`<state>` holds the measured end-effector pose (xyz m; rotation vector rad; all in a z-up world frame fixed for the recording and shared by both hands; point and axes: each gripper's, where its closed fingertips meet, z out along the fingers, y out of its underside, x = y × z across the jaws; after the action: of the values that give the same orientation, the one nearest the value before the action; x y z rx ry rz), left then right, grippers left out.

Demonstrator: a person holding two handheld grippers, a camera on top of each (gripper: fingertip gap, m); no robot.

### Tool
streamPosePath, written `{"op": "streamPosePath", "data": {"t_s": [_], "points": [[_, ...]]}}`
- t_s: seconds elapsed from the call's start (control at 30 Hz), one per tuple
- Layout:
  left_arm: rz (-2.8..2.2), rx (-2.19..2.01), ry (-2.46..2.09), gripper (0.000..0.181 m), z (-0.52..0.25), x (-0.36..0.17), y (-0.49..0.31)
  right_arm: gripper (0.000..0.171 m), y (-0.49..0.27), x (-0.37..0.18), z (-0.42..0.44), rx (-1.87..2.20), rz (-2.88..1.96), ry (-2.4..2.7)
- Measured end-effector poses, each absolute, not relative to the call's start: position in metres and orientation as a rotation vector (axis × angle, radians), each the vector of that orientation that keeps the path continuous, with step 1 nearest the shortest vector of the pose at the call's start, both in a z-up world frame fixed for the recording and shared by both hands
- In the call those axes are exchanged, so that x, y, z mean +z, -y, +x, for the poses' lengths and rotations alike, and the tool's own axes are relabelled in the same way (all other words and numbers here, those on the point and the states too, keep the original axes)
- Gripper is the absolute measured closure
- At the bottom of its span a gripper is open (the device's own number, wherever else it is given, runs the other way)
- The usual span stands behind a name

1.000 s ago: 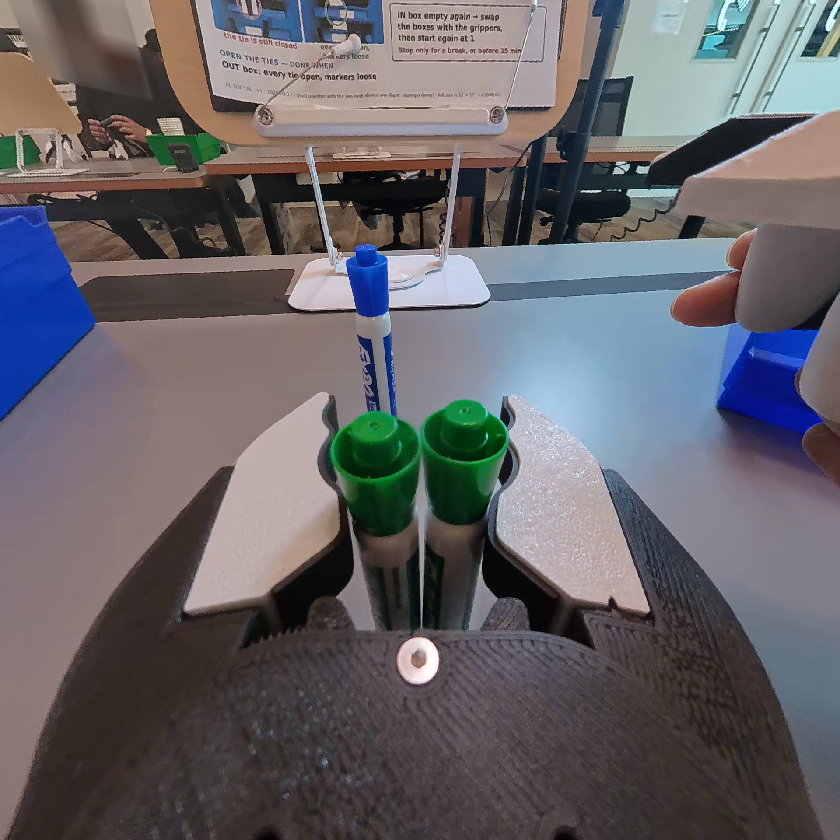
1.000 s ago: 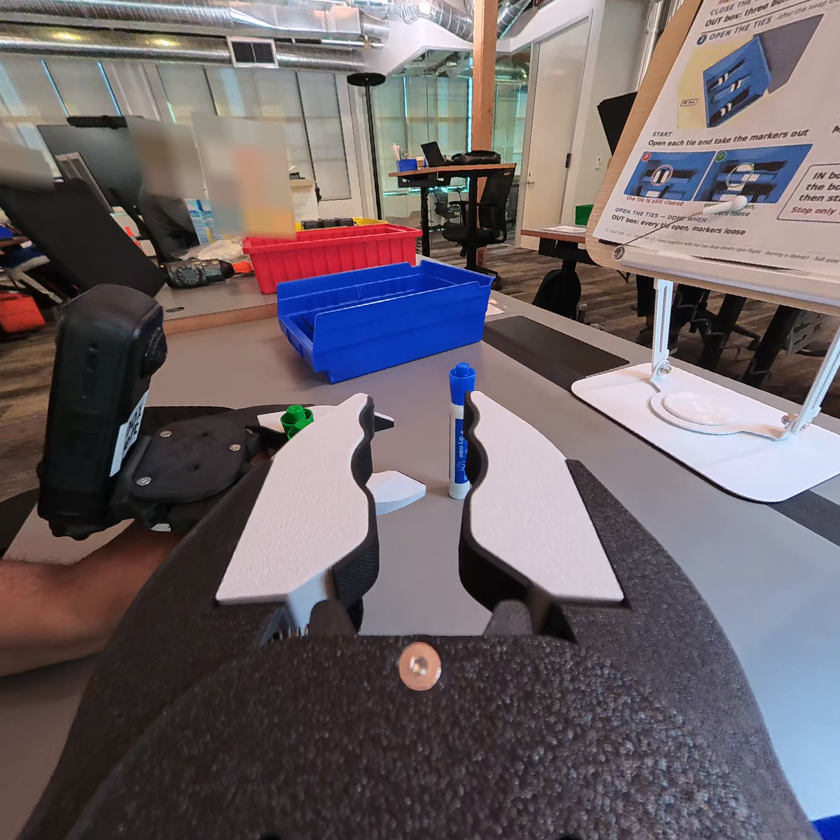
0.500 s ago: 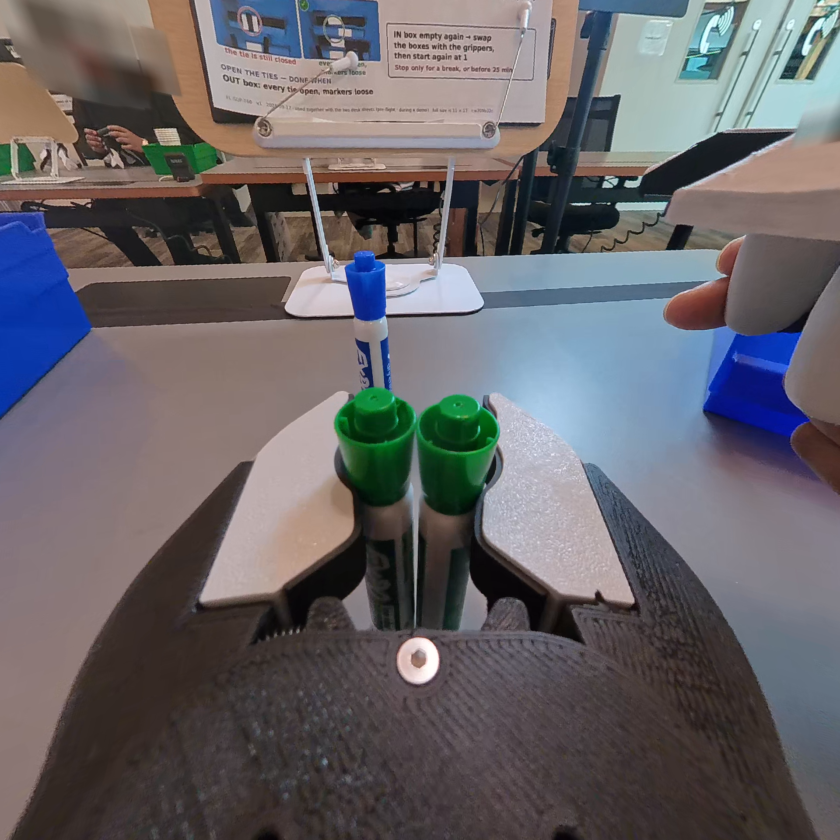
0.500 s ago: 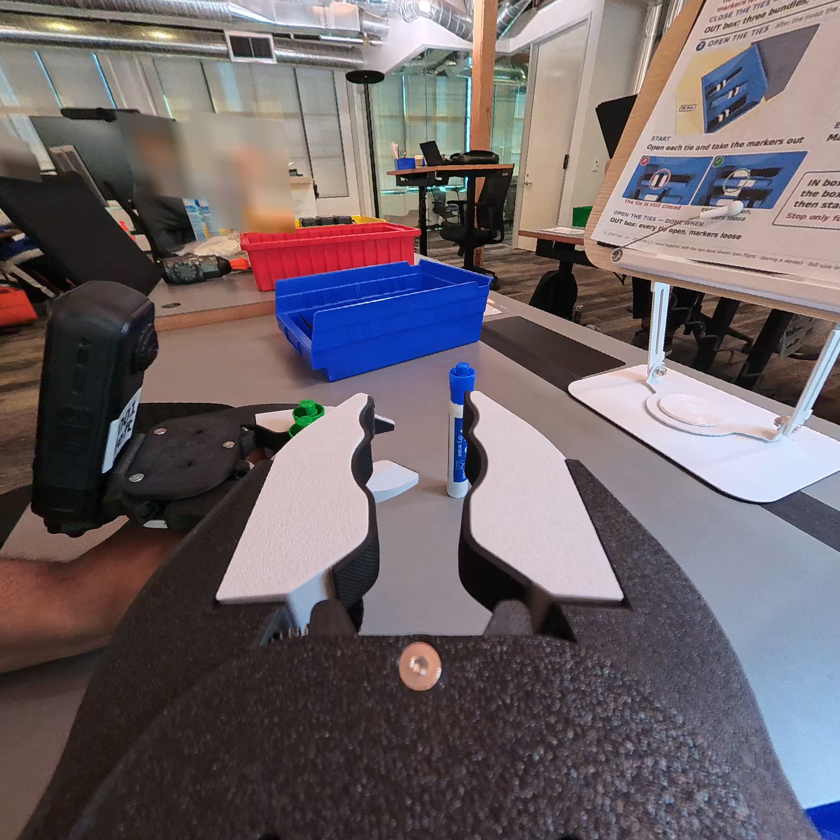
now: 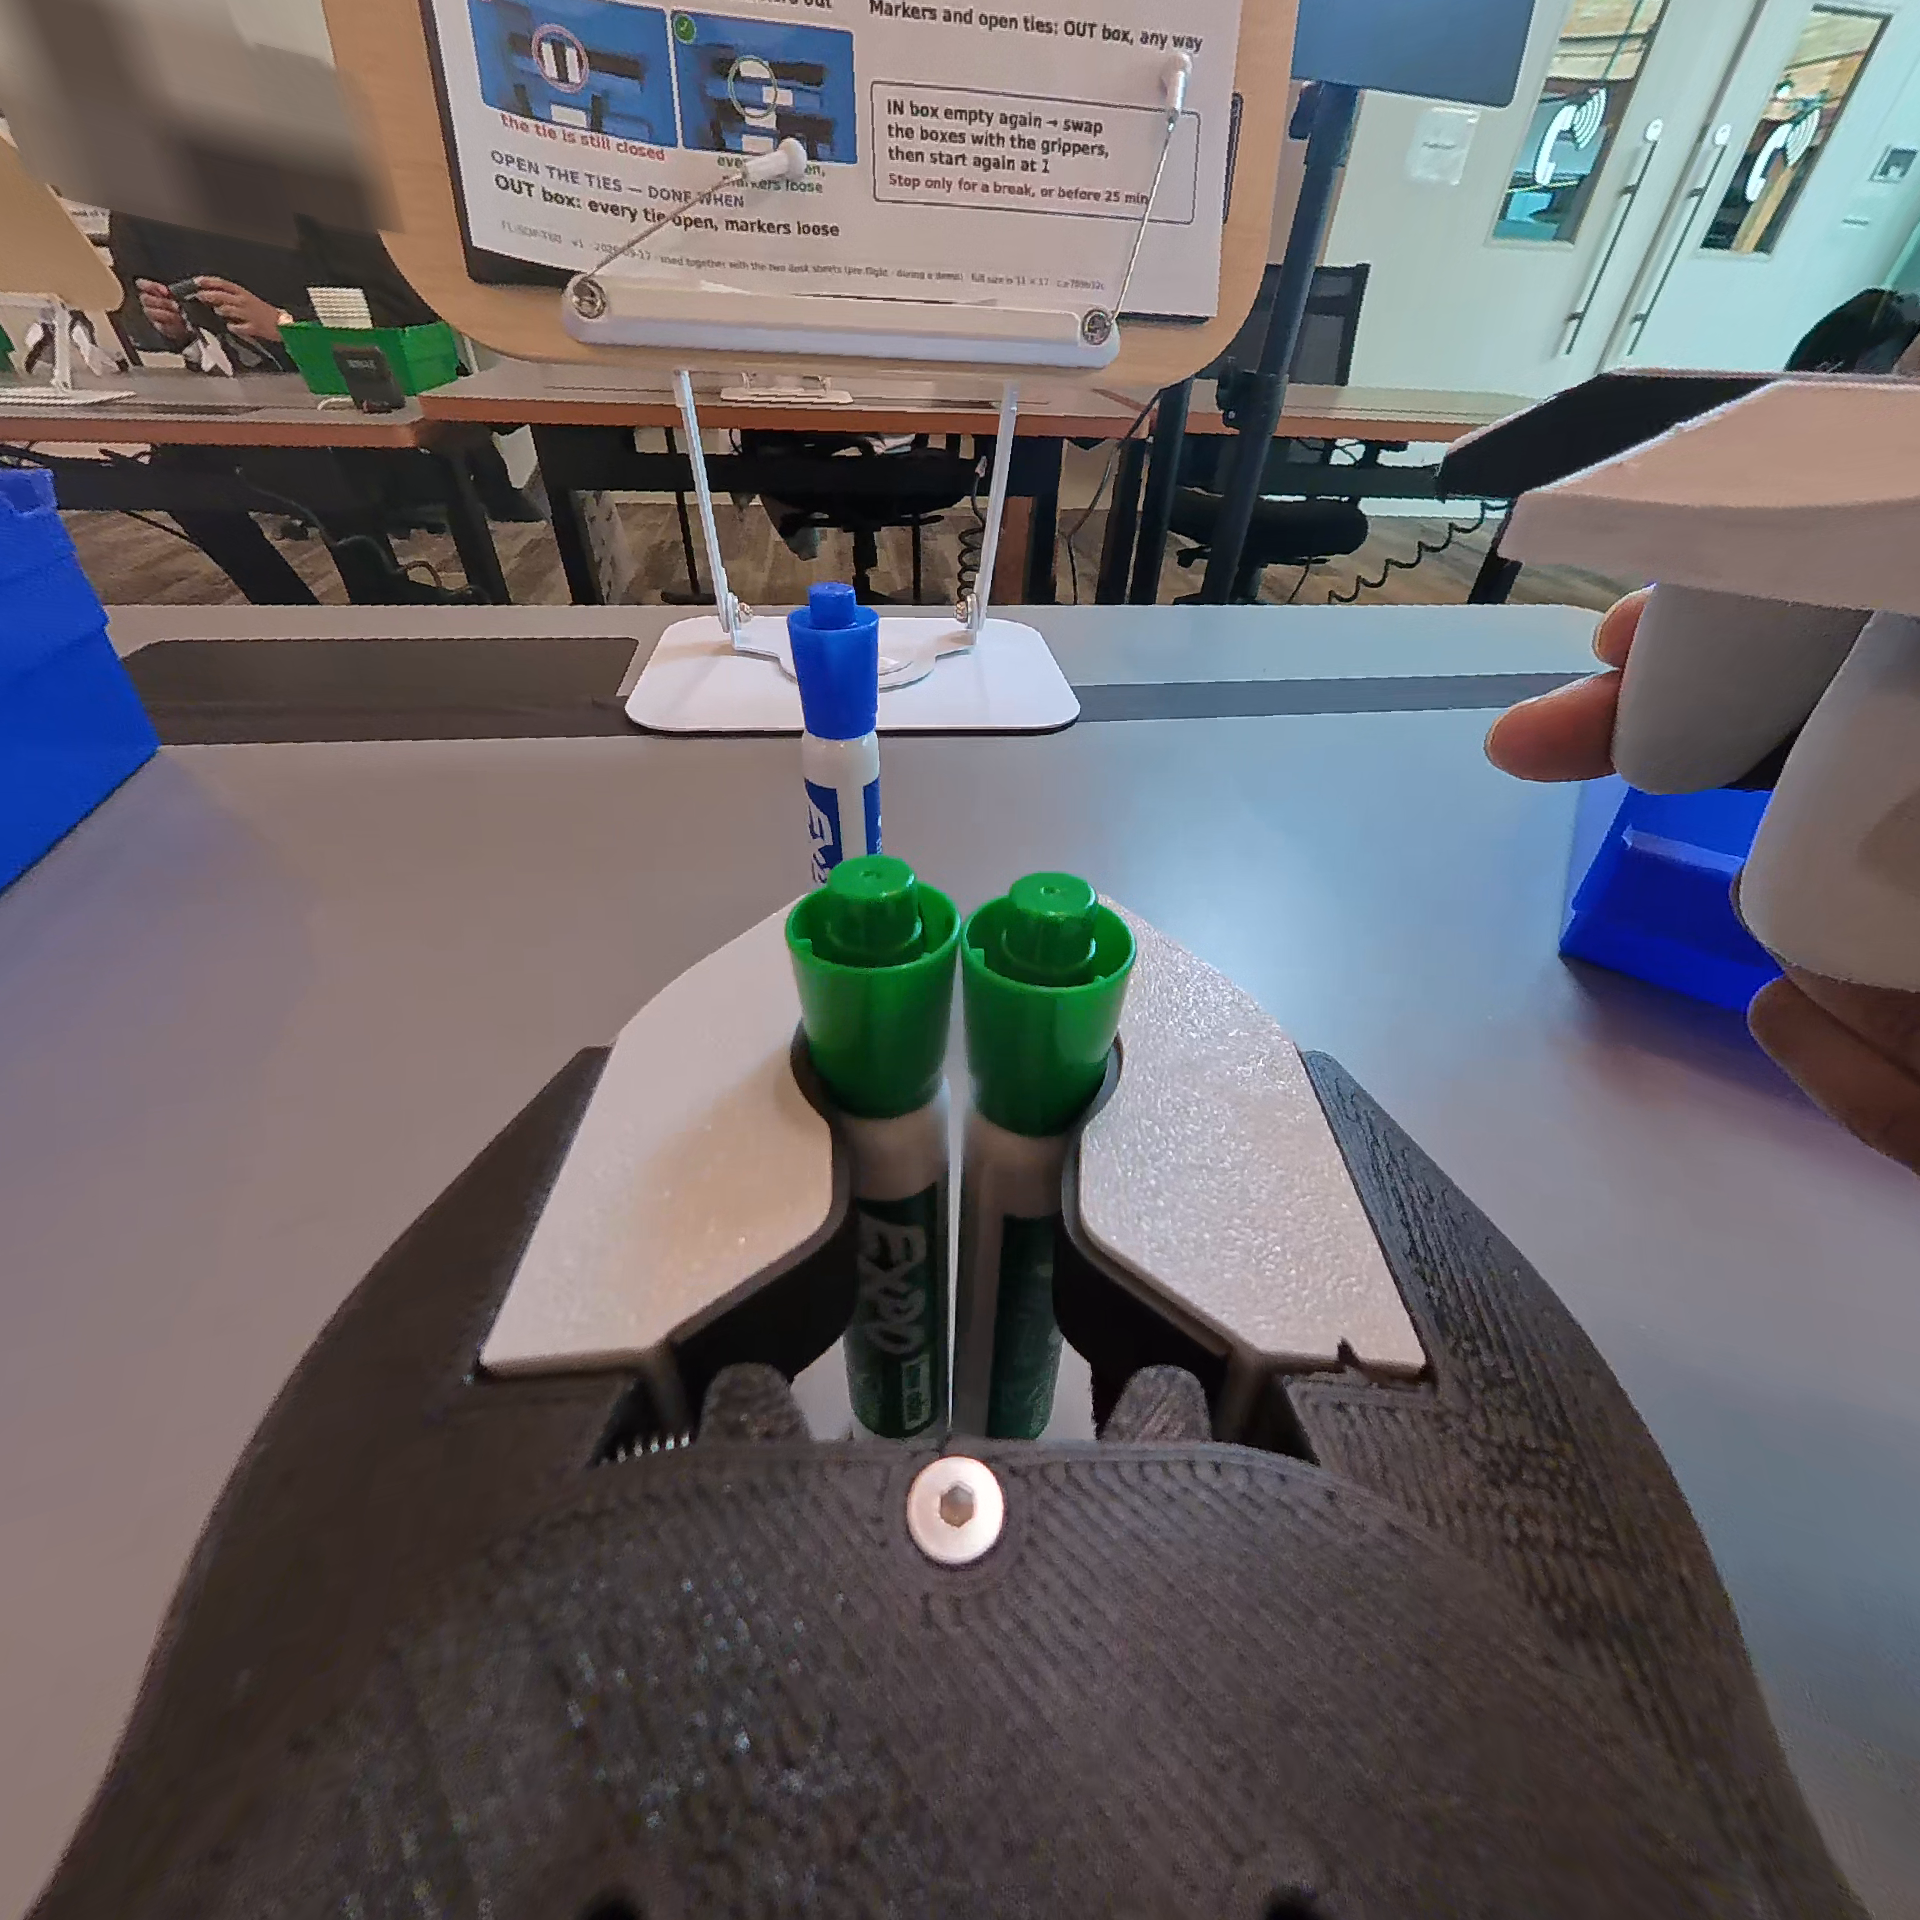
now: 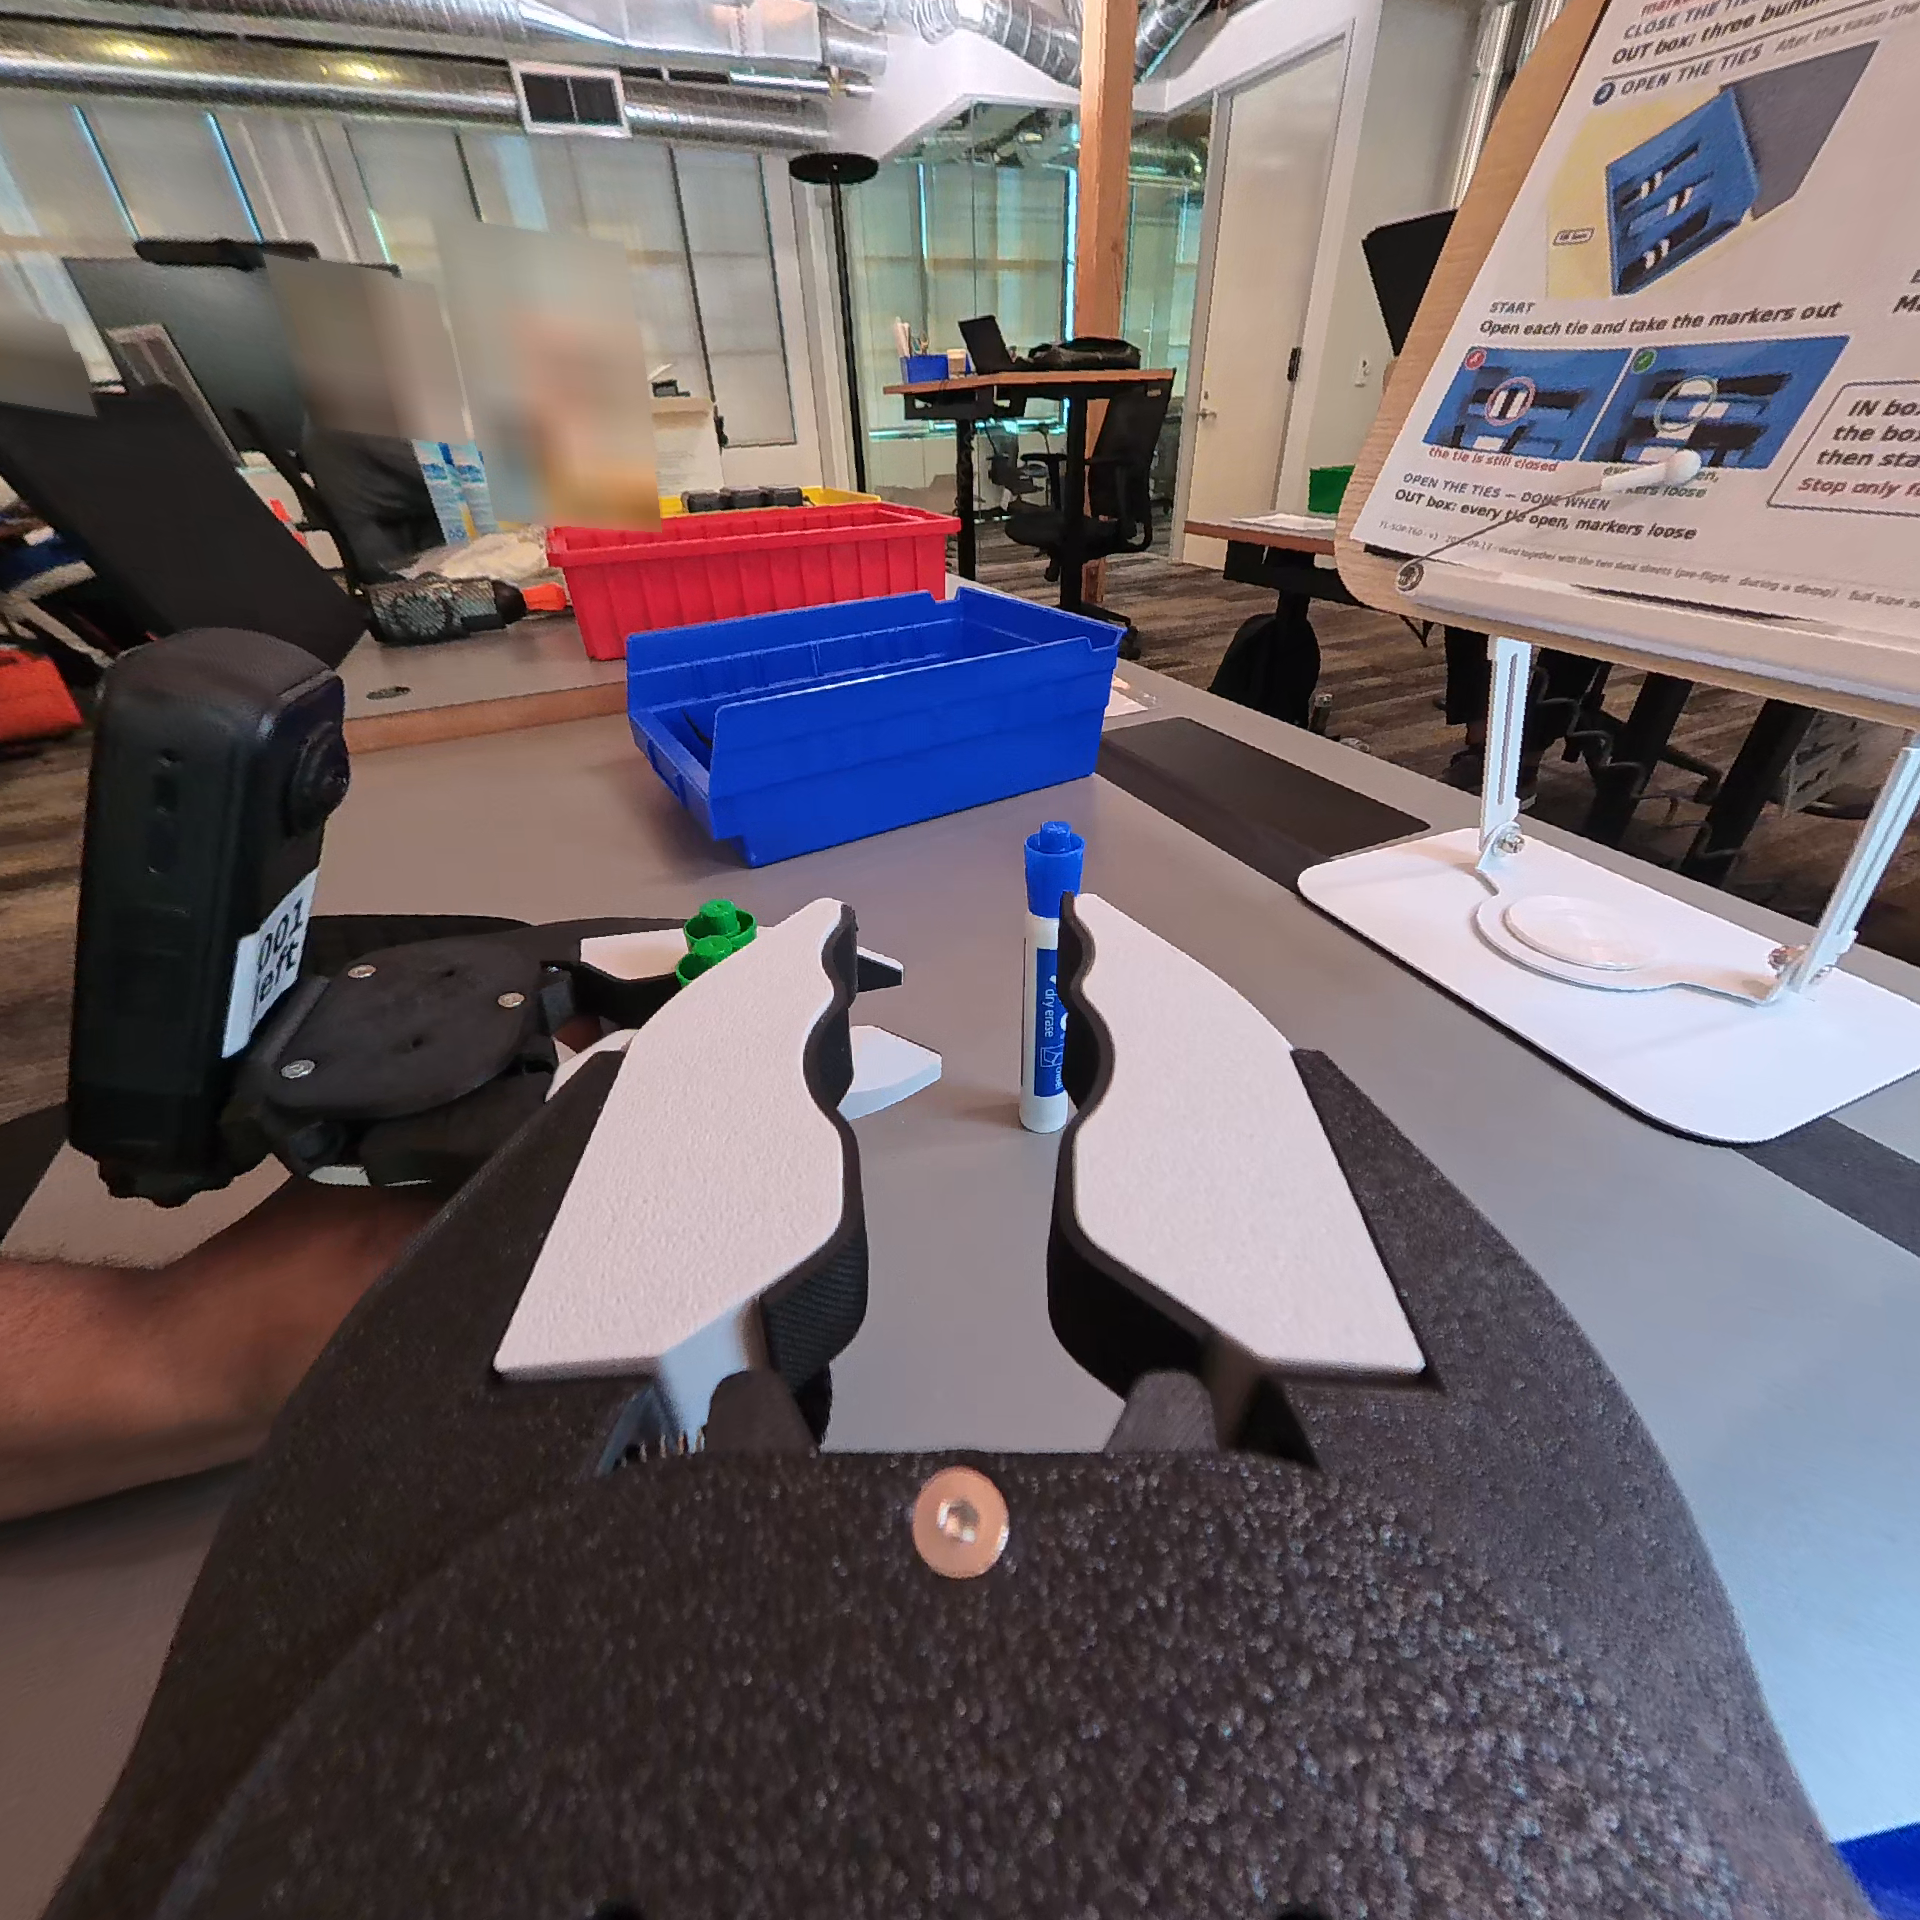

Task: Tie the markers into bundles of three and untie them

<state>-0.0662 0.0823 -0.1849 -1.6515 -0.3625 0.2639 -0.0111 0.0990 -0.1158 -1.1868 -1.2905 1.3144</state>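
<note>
My left gripper (image 5: pixel 956 997) is shut on two green markers (image 5: pixel 873 1008), which stand upright side by side between its fingers with their caps up. A blue marker (image 5: pixel 836 738) stands upright on the grey table just beyond them. In the right wrist view the blue marker (image 6: pixel 1047 987) stands just ahead of my right gripper (image 6: pixel 961 935), which is open and empty. The left gripper (image 6: pixel 717 956) shows there at the left, with the green caps (image 6: pixel 715 935) between its fingers. No tie is in view.
A blue bin (image 6: pixel 873 717) stands on the far side of the table, with a red bin (image 6: pixel 748 571) behind it. An instruction board on a white stand (image 5: pixel 852 686) is at the back. Another blue bin (image 5: pixel 1662 914) sits at the right, and one (image 5: pixel 52 686) at the left. Left tips to right tips: about 9 centimetres.
My left gripper has closed in on the two green markers and now clamps them. The right gripper has stayed open and nearly still.
</note>
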Motion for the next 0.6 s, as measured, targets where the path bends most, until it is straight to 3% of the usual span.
{"op": "streamPosePath", "data": {"t_s": [0.4, 0.6], "points": [[-1.644, 0.217, 0.261, 0.14, -0.067, -0.177, -0.079, 0.134, -0.104, -0.116, -0.01, 1.307, -1.19, 1.28], [-1.587, 0.107, 0.021, 0.141, -0.078, -0.118, -0.068, 0.134, -0.111, -0.114, -0.008, 1.294, -1.176, 1.283]]}}
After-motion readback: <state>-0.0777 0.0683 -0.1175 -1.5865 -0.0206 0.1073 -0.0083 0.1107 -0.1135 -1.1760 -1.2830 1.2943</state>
